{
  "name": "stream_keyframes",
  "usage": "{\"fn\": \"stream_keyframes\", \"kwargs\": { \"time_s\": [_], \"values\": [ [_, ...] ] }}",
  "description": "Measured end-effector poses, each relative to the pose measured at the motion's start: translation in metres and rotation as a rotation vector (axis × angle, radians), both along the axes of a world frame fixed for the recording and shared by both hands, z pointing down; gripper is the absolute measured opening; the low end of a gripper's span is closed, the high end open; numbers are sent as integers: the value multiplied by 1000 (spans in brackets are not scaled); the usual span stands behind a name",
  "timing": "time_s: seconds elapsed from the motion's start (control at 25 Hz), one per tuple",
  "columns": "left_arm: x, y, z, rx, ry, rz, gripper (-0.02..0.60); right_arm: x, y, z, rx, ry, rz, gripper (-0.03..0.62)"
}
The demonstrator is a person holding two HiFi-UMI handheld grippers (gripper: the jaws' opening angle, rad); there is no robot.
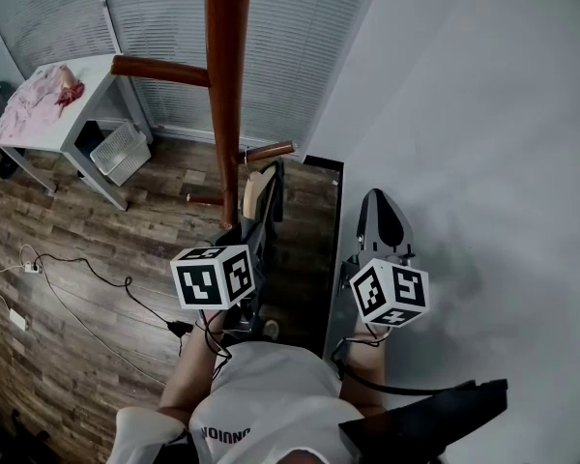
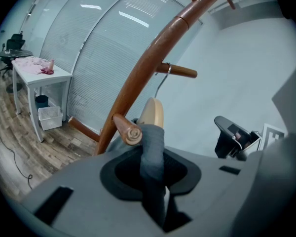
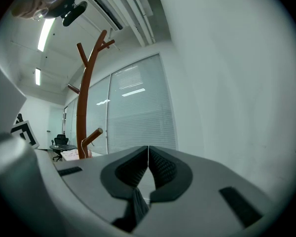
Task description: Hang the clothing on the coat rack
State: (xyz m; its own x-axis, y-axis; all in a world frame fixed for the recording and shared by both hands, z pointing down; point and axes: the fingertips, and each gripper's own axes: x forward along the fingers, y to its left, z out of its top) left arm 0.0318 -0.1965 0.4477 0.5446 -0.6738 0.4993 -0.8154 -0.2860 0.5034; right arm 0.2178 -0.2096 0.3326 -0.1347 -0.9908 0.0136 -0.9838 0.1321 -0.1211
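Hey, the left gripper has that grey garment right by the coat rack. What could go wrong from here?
1. The left gripper is clamped on the grey garment, which runs up to the wooden hanger. A tug could pull the hanger's hook off the upper peg it appears to hang on.
2. The fabric lies against the lower peg and might snag on its tip.

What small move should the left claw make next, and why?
Probably open the left claw and let go. It is shut on the grey garment, whose wooden hanger appears to have its hook already over a peg of the coat rack.
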Motion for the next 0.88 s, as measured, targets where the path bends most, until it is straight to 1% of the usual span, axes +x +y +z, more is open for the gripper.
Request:
{"fn": "stream_keyframes", "kwargs": {
  "time_s": [0.52, 0.88],
  "values": [
    [-2, -3, 6, 1, -10, -5, 86, -4, -6, 2, -1, -5, -19, 21],
    [-5, -6, 7, 17, -26, -1, 89, -7, -11, 2, 1, -12, -33, 21]
  ]
}}
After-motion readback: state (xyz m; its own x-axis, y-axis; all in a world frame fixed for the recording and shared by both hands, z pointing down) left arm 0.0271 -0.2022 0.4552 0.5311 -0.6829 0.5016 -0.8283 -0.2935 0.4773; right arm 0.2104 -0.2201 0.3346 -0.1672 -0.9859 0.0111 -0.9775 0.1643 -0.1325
